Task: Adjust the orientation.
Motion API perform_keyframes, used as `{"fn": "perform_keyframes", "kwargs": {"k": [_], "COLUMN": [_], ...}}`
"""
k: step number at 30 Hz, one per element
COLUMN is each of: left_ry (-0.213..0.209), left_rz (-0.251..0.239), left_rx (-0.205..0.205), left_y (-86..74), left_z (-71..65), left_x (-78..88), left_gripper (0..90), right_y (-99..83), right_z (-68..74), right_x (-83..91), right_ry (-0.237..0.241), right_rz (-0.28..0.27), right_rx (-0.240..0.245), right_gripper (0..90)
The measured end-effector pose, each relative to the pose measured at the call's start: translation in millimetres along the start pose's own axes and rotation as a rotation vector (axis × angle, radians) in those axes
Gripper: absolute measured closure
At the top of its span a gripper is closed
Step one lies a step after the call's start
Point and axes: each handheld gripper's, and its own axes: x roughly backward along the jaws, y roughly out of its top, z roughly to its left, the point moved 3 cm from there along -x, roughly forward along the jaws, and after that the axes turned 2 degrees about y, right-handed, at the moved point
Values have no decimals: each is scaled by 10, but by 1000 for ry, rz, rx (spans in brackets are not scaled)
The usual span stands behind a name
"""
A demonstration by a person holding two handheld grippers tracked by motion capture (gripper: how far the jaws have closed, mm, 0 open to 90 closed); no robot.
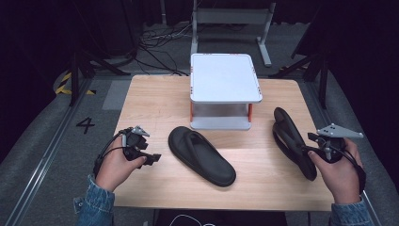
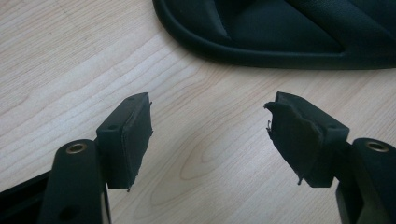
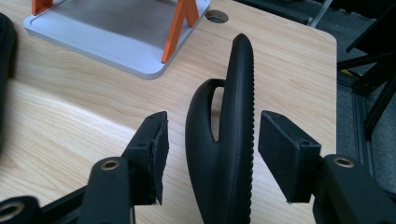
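Right hand-held gripper (image 3: 210,154): jaws apart, astride a black flip-flop on edge (image 3: 224,154), pads not pressing it; judged step: that flip-flop just set down or about to be gripped; next move calls for closing on the sole or backing clear. Left hand-held gripper (image 2: 210,135): jaws apart, nothing between; second flip-flop (image 2: 280,32) flat on the bench (image 2: 70,60) just ahead; white two-tier rack (image 1: 225,80) beyond.

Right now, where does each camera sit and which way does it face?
High view: above the person's side, facing forward and down on the table; both hands and tongs show.
Left gripper view: on the left tongs, open, facing the flat sandal.
Right gripper view: on the right tongs, straddling the on-edge sandal.
Shared: both sandals, white stand.
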Motion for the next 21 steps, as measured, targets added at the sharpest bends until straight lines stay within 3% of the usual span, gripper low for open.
{"fn": "perform_keyframes", "kwargs": {"k": [1,2,4,8,12,16,19,20,21], "left_ry": [3,2,5,6,4,6,9,9,9], "left_rz": [3,4,6,3,5,5,1,1,5], "left_rx": [0,0,0,8,16,15,22,22,22], "left_y": [-2,-3,-9,-29,-51,-64,-74,-74,-82], "left_z": [-3,-3,-2,9,22,33,42,42,46], "left_x": [-4,-6,-7,17,18,19,32,32,31], "left_gripper": [305,305,305,305,305,305,305,305,305], "right_y": [11,39,45,7,-75,-176,-245,-245,-258], "right_z": [45,201,277,739,1069,1342,1526,1526,1594], "right_x": [-14,-79,-118,-448,-708,-971,-1044,-1044,-1020], "right_ry": [19,74,98,199,284,309,338,338,332], "right_rz": [0,1,8,77,129,193,244,244,242], "right_rx": [11,24,30,124,150,212,251,251,282], "right_gripper": [447,447,447,490,561,634,647,647,685]}}
